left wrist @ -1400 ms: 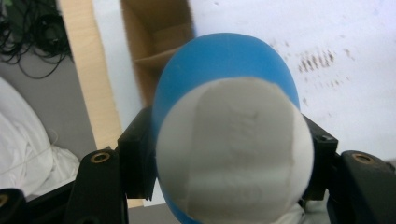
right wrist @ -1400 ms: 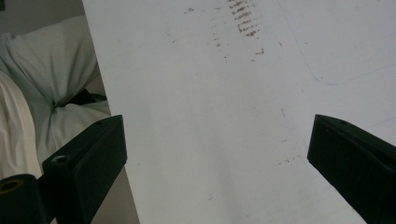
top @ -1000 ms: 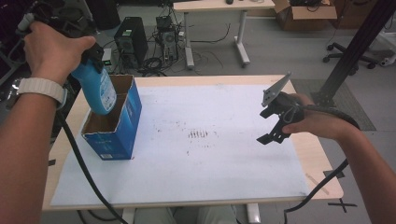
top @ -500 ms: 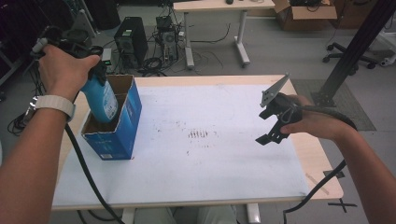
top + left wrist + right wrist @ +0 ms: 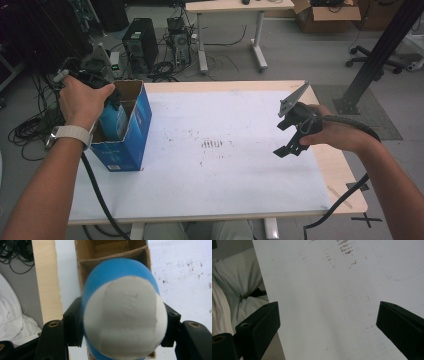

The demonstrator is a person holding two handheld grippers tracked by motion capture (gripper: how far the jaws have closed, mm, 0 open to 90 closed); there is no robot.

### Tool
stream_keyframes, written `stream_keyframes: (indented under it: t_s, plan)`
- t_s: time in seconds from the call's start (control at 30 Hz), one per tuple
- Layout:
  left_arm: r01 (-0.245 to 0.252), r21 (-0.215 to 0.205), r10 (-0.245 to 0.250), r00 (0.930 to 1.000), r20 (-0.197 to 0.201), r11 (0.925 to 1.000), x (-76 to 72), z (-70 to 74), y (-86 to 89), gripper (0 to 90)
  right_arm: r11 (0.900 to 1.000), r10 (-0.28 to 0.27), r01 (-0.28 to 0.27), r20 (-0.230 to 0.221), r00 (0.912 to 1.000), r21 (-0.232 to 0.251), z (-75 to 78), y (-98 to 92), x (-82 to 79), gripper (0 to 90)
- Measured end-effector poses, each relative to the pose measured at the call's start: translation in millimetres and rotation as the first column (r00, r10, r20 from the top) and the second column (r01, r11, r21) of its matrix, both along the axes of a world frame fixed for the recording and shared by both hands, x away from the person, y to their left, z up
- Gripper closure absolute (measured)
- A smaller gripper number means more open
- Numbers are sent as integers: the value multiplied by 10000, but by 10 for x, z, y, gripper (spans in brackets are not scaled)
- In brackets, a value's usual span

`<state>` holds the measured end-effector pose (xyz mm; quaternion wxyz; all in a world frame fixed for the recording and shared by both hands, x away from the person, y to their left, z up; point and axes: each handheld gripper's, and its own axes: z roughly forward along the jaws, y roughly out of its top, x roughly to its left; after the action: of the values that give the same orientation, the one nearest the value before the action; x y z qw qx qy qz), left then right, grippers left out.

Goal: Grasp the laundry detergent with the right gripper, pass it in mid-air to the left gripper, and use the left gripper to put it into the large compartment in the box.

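Note:
A blue bottle [image 5: 113, 123] with a white end [image 5: 125, 315] hangs partly inside an open blue cardboard box [image 5: 134, 131] at the table's left. My left gripper [image 5: 112, 100] is shut on the bottle, and its black jaws press both of the bottle's sides in the left gripper view [image 5: 122, 326]. Below the bottle lies the box's brown inside with a cardboard divider [image 5: 112, 255]. My right gripper [image 5: 286, 138] hovers over the right side of the table, jaws wide apart. Nothing is between them in the right gripper view [image 5: 328, 327], just the white sheet [image 5: 332, 290].
A white sheet [image 5: 240, 175] with dark smudges [image 5: 215, 144] covers most of the wooden table [image 5: 345, 185]. Cables and computer towers [image 5: 134, 40] sit on the floor behind. A second table [image 5: 230, 7] stands farther back and a black post [image 5: 380, 50] at the right.
My left hand has come down with the bottle, from above the box into its opening. The right hand and its gripper have stayed put.

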<state>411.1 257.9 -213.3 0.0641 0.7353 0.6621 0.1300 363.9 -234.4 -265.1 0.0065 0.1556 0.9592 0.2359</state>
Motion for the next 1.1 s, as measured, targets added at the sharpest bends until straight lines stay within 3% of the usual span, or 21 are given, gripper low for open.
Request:
stream_keyframes:
  t_s: [0.47, 0.93, 1.1]
  plan:
    - [-26, -130, 23, 9998, -207, 9999, 39, -445, 29, 378, 9999, -116, 116, -143, 9998, -10, -68, -22, 7, 50]
    - [49, -233, -61, 9986, -517, 9997, 69, -663, 87, 377, 9997, -221, 220, -237, 9995, -47, -97, -38, 2, 52]
    - [-3, -287, -12, 9985, -542, 9996, 81, -676, 97, 377, 9998, -190, 188, -257, 9995, -71, -100, -38, 0, 54]
